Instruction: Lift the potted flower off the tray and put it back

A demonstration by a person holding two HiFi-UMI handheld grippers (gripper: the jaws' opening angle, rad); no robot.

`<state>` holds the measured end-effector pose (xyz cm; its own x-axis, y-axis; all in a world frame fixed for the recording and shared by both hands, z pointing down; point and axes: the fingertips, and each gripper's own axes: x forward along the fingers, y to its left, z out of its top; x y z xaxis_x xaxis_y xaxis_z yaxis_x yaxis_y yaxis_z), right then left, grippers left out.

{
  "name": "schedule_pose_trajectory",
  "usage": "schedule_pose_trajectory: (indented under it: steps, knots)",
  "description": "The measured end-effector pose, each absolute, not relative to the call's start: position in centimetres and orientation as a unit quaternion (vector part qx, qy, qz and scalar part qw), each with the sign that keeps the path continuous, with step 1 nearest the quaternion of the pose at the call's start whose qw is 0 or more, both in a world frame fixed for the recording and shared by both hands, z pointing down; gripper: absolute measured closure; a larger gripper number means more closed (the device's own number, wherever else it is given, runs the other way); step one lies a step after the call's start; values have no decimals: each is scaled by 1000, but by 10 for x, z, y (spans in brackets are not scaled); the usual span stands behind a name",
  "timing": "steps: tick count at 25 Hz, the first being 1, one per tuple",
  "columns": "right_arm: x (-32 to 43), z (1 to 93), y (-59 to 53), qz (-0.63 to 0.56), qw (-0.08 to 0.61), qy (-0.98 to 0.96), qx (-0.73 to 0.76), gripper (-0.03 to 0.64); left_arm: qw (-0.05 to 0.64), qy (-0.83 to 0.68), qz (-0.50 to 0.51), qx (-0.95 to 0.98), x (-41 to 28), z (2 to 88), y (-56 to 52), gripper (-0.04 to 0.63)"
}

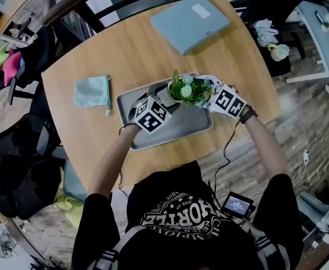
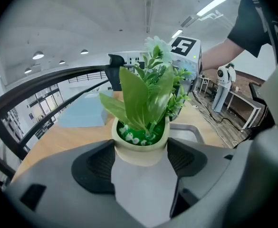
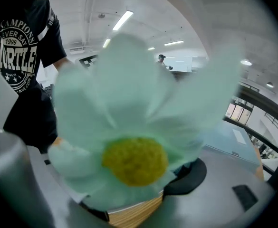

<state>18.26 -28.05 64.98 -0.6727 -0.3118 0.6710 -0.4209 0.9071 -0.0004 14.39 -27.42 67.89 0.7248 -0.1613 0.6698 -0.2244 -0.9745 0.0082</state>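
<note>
The potted flower, green leaves and pale blooms in a cream pot, is over the grey tray; whether the pot's base touches the tray is hidden. My left gripper is shut on the pot, with its dark pads pressed on both sides. In the head view it comes in from the left. My right gripper reaches the plant from the opposite side. In the right gripper view a pale bloom with a yellow centre fills the picture and hides the jaws, apart from one dark pad.
The tray lies near the front edge of a wooden table. A blue-grey flat box rests at the far side and a pale teal pouch to the tray's left. Dark bags crowd the floor at left.
</note>
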Motion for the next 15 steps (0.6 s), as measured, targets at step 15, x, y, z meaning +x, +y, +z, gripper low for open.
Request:
schedule_pose_trajectory:
  steps: [15]
  knots:
    - [190,686,-289,90,349,-915,182,250,37,-118,381,916,149,711,-282,233]
